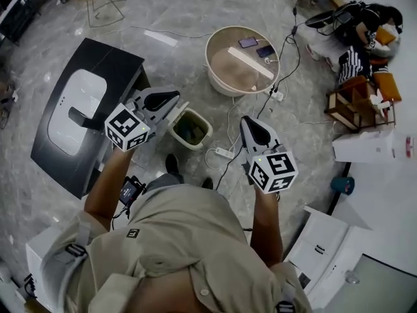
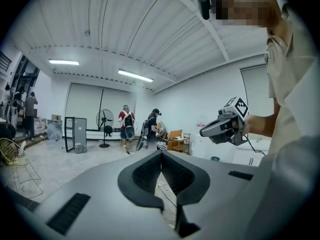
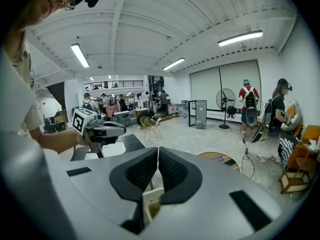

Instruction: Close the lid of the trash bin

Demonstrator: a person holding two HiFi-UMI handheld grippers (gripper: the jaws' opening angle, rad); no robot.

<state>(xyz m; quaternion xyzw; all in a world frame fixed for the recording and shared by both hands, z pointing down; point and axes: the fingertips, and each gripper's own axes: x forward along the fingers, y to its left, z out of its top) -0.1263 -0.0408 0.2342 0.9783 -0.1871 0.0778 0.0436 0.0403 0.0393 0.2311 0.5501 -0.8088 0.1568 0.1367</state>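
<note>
Clutter is ringing the trash bin [image 1: 190, 129], which is standing on the marble floor [image 1: 169, 18] just ahead of the person's shoes [image 1: 171, 163]. Its mouth is gaping upward with dark contents showing, and I cannot tell whether the pale strip at its far-left rim is the lid. Left claw [image 1: 174, 99] is hovering over the bin's left side with its jaws pressed together and nothing between them. Right claw [image 1: 247, 121] is hanging off to the bin's right, likewise closed and empty, and in the right gripper view the bin's cream rim is peeking out beneath the closed jaws. A white power strip [image 1: 224, 152] with looping cables is lying on the floor between the bin and the right claw. A round counter [image 1: 215, 77] carrying two phones [image 1: 248, 42] is standing just beyond the bin, and a black counter [image 1: 120, 60] bearing a white panel [image 1: 78, 109] is sitting close on its left. A wooden rack [image 1: 355, 103] and a teal cup [image 1: 342, 185] are resting well off to the right.
</note>
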